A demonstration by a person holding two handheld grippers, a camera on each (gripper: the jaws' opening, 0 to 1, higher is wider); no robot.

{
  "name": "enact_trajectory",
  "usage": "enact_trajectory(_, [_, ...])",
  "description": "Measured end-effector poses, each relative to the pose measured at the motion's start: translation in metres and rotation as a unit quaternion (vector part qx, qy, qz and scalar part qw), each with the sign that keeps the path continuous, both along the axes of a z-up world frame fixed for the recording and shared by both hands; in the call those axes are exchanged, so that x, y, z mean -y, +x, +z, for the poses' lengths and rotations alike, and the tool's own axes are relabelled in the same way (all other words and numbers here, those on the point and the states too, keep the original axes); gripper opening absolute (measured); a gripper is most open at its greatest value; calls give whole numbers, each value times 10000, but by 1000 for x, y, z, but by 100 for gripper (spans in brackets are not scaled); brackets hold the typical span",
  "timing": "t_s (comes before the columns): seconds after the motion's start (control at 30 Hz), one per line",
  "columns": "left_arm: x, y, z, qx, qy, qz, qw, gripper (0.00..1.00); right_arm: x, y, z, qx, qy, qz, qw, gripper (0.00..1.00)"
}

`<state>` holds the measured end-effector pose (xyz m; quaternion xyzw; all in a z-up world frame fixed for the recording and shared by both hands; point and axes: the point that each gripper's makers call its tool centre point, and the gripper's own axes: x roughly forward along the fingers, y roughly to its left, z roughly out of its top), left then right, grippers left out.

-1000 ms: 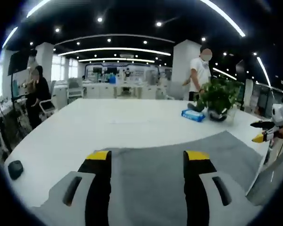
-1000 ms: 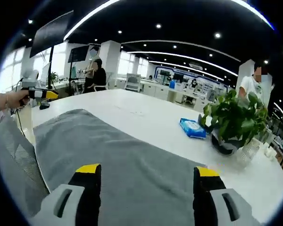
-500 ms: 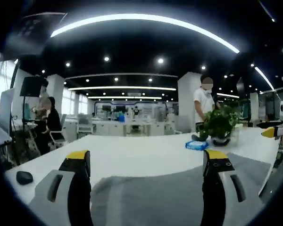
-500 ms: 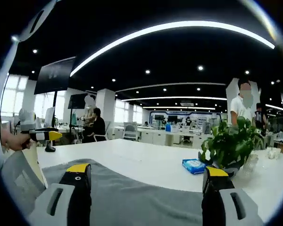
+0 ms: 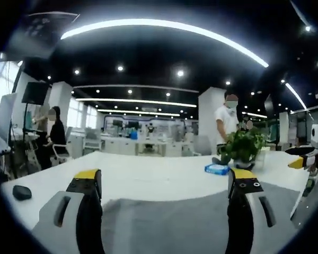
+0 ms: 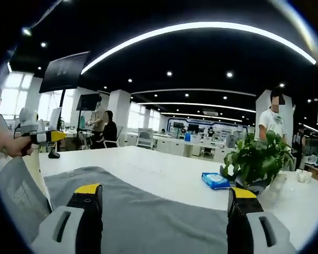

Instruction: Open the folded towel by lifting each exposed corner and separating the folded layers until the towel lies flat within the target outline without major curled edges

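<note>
Matt cloth on a smooth white tabletop

The grey towel [image 6: 148,211] looks like soft matt cloth with a fine nap, spread over the smooth, faintly sheeny white tabletop [image 5: 148,174]. The blue packet [image 6: 215,180] by the far edge seems glossy plastic film; the potted plant's [image 6: 258,159] leaves shine slightly.

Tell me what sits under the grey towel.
The grey towel lies spread on the white table, which shows bare beyond its far edge. Whatever is directly beneath it, including any target outline, is covered by the cloth.
</note>
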<state>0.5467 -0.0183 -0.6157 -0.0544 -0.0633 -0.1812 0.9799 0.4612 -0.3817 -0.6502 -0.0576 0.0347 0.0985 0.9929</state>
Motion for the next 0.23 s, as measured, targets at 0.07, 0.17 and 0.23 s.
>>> enact_trajectory(0.07, [1,0,-1,-60,-75,-16,10000,99,-1,1,-3,-74,18,22,10000,100])
enact_trajectory(0.17, [4,1,-6,-185,-75,-88,9998,99,-5,1,-8,-216,19,82,9997,100])
enact_trajectory(0.23, [7,1,-9,-272,-45,-138,9995,99,-9,1,-10,-302,32,155,9994,100])
